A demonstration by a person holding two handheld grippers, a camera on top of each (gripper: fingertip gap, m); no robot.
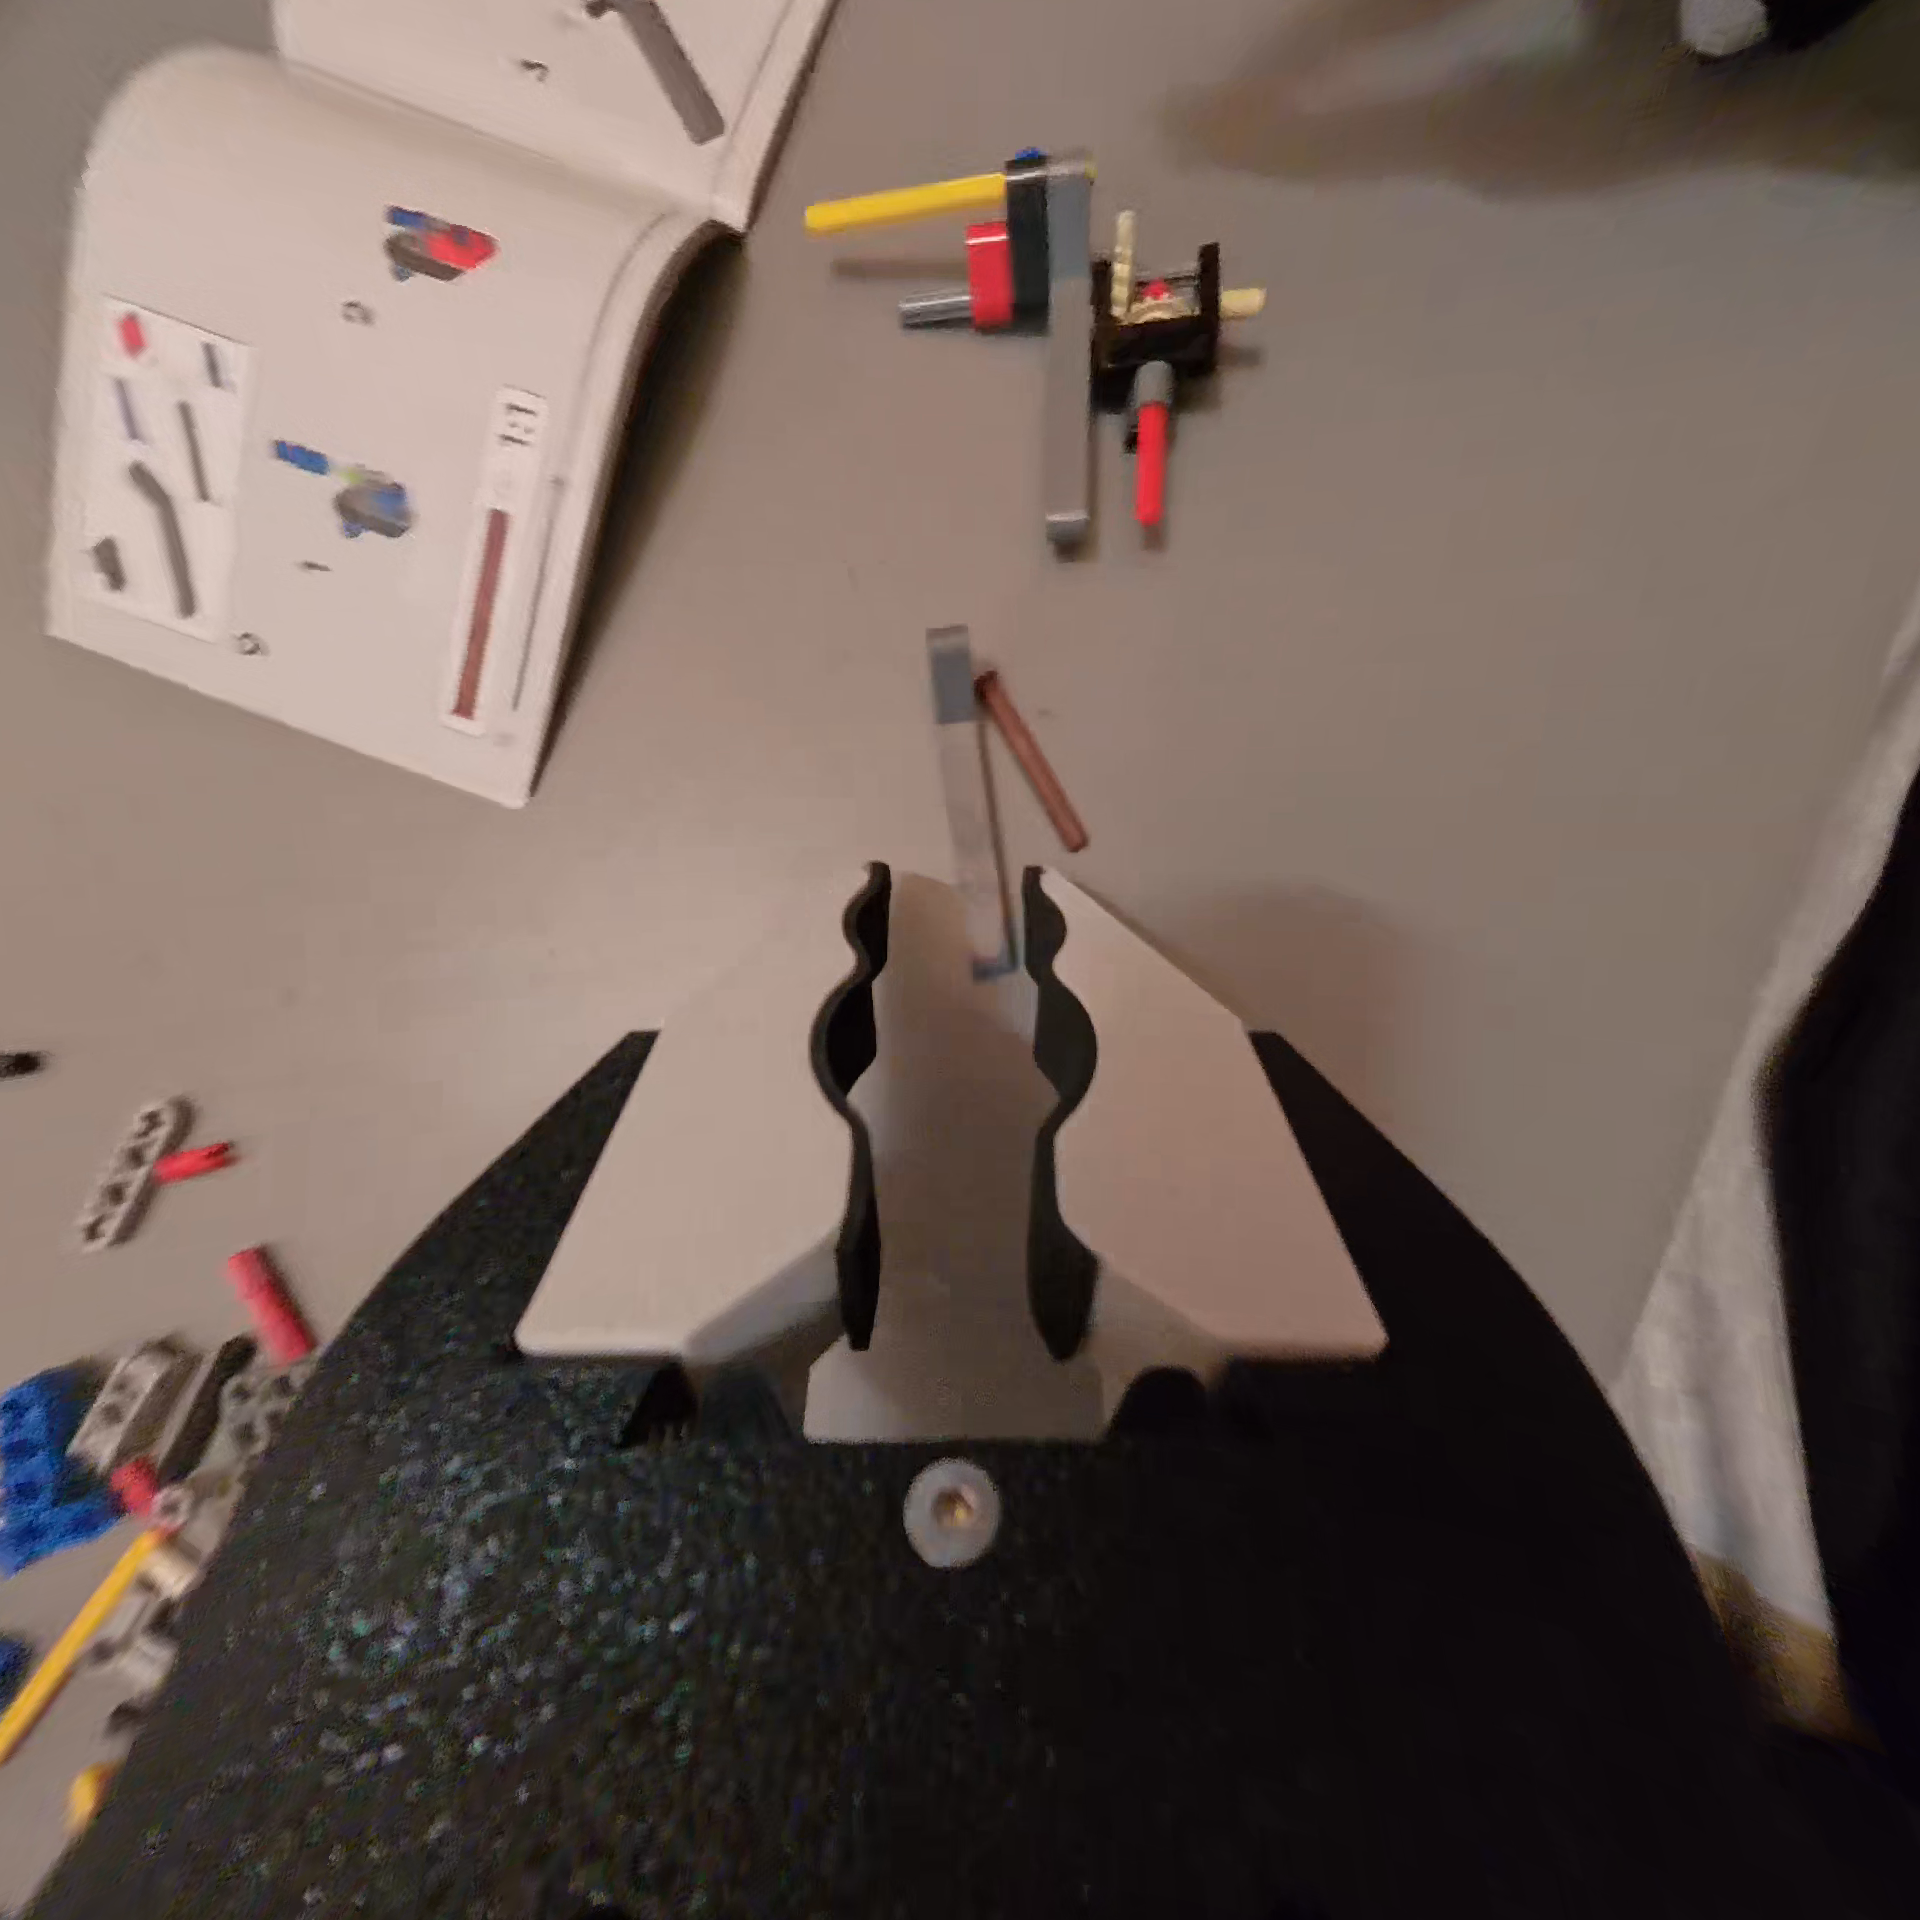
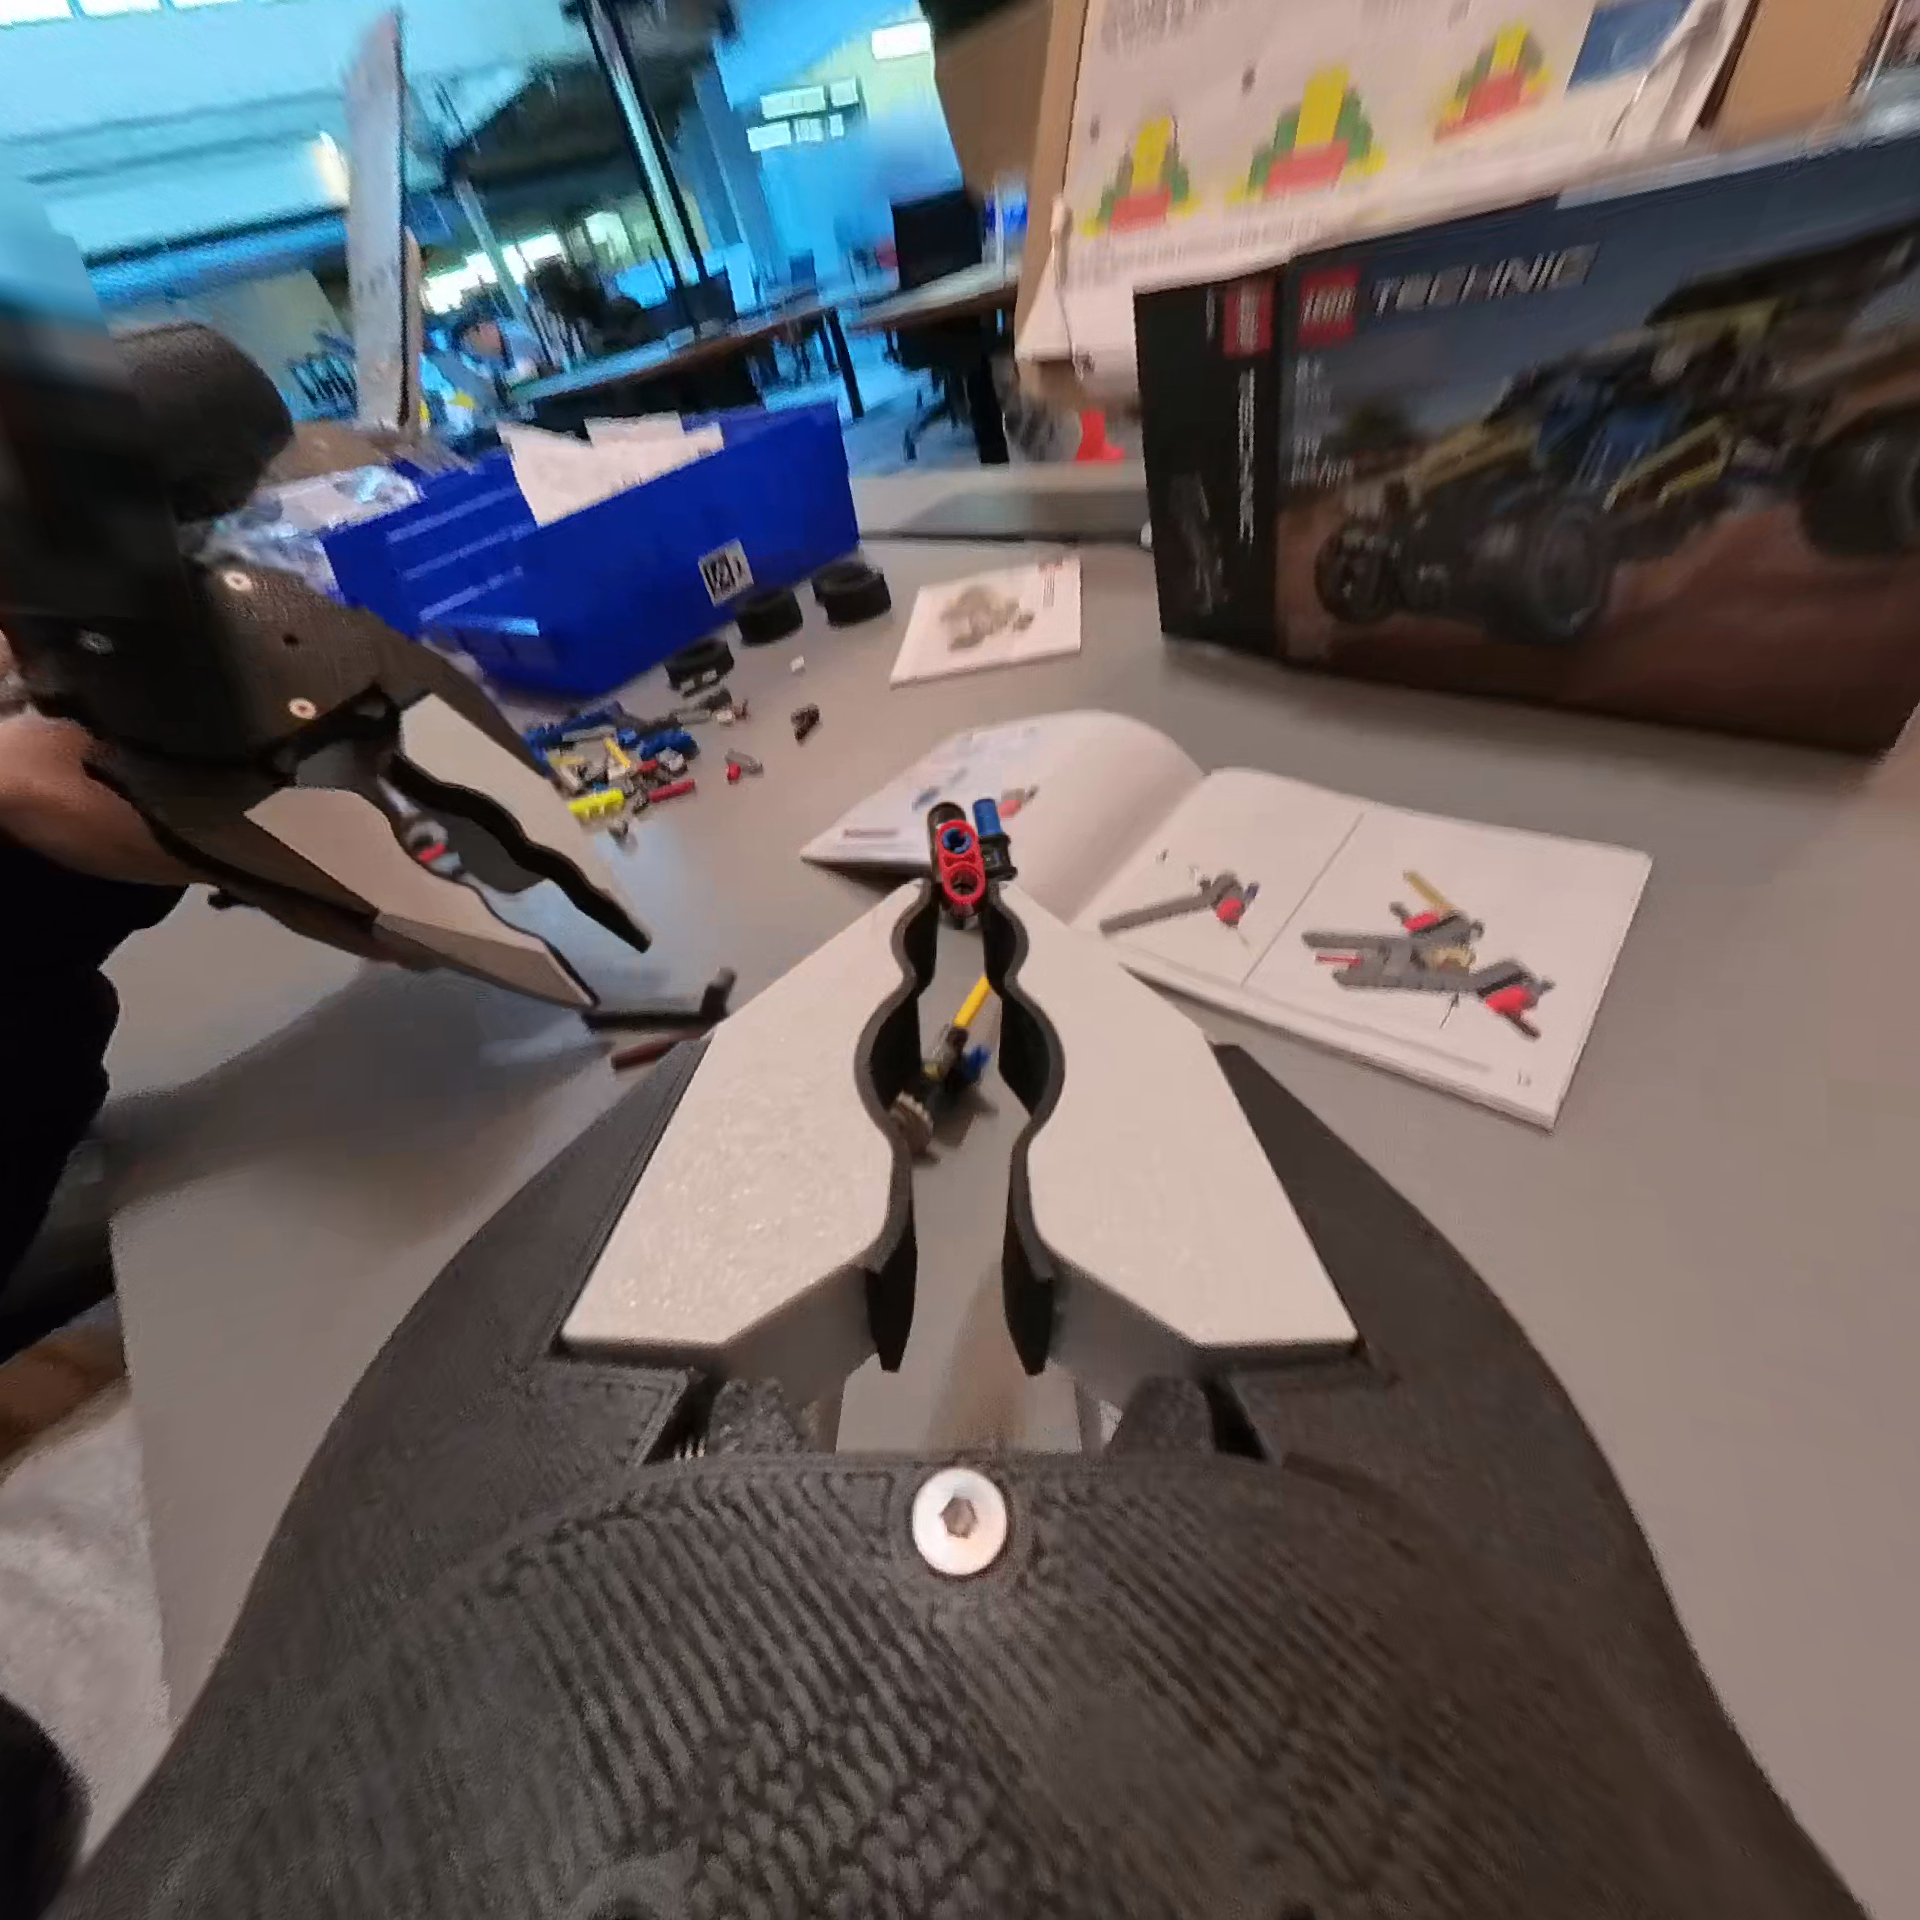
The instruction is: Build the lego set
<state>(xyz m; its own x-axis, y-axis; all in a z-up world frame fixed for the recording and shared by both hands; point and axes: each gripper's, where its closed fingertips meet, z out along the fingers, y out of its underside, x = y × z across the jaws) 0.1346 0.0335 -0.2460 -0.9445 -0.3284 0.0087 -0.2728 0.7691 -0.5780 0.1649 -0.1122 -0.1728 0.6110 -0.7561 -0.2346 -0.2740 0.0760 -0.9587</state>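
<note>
Pinching red connector [image 2: 958,871] at tips | right gripper [image 2: 961,904]

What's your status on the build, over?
Left gripper open, tips straddling end of grey beam on table. Right gripper narrow around red connector, grip unclear. Brown axle lies beside it.

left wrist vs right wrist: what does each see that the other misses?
Left wrist only: the yellow, red and grey sub-assembly lying whole on the table, and its own hand-held gripper around a grey beam.
Right wrist only: the set box, blue bin, tyres, and its hand-held gripper shut on a red connector.
Both: the open manual and brown axle.
</note>
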